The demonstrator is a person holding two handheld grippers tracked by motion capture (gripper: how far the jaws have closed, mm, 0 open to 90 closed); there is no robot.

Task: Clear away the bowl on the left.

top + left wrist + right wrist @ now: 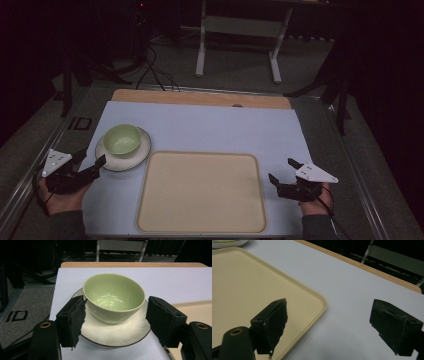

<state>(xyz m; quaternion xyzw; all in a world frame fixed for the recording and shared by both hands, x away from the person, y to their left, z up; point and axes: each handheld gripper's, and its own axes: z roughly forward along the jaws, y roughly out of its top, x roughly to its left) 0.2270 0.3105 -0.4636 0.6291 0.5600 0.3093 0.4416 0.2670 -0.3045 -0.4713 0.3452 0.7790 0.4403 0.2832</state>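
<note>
The left gripper (pixel 93 161) stood with its jaws spread wide and nothing pressed between them; in the left gripper view the two black pads (pixel 72 320) flanked the near edge of the white saucer (pixel 117 333), one at each side, with the rim lying between them but not clamped. The pale green bowl (pixel 114 298) sat upright in the middle of that saucer, just beyond the pads. Bowl and saucer rested on the pale blue mat (pixel 210 127), just beside the far left corner of the beige tray (pixel 201 192). Nothing lay between the gripper and the saucer. The left hand (pixel 62 197) came in low from the mat's left edge, the gripper angled toward the saucer with its grey plate (pixel 55 161) on top.

The right gripper (pixel 282 170) also had its jaws wide apart and held nothing; it hung over bare mat just right of the tray, well apart from the saucer. In the right gripper view its pads (pixel 272 323) straddled the tray's corner (pixel 322 302) and open mat. The right hand (pixel 315 202) reached in from the near right, the gripper pointing left and away across the mat toward the tray
</note>
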